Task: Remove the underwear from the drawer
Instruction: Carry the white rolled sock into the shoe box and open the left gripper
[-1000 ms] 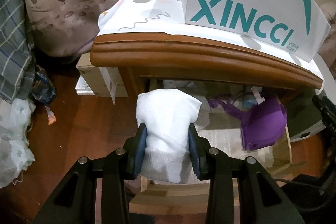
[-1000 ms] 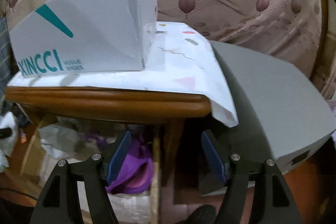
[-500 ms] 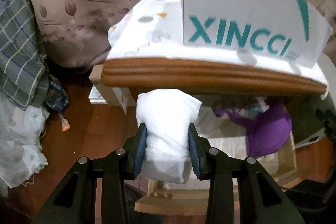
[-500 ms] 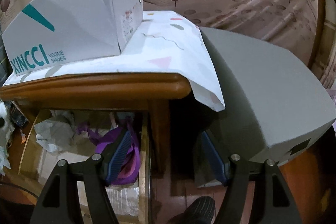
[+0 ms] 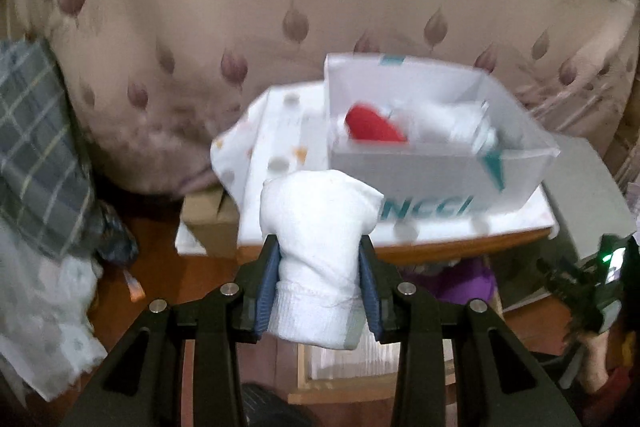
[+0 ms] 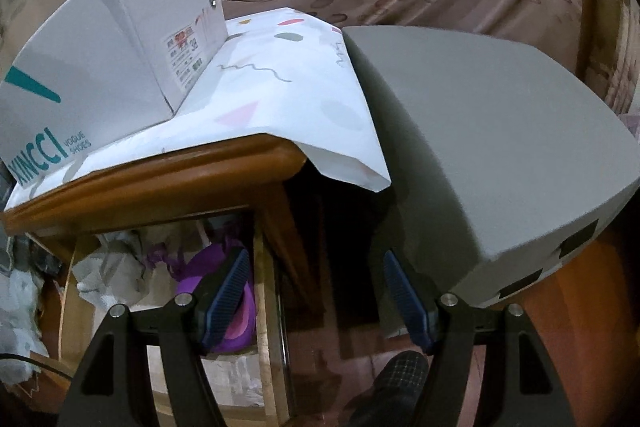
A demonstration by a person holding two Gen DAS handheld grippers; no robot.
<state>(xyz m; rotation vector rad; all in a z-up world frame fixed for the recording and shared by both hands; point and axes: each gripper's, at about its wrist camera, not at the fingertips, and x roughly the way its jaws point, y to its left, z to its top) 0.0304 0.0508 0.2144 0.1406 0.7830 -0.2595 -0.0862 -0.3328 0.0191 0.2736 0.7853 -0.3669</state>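
Left wrist view: the left gripper (image 5: 318,287) pinches a rolled white bundle of underwear (image 5: 320,251) between its two blue pads (image 5: 267,291). The bundle sits in the lower middle of the frame. It stands upright, with its long side running up and down. Its round top pokes up past the pads and its ribbed edge hangs below them. Behind it, in the middle right of the frame, is an open white shoe box (image 5: 436,179) with something red and something white inside. Green letters on the box read "NCCI"; the bundle hides the start of the word.

Right wrist view: the right gripper (image 6: 316,291) has its fingers spread wide with nothing between them. The shoe box (image 6: 100,67) in the upper left reads "XINCCI VOGUE SHOES". It also has a small label too tiny to read. The box sits on a patterned white cloth (image 6: 280,87) on a wooden table (image 6: 160,183). Under the table, in the lower left, the open drawer (image 6: 262,307) holds something purple (image 6: 196,271).
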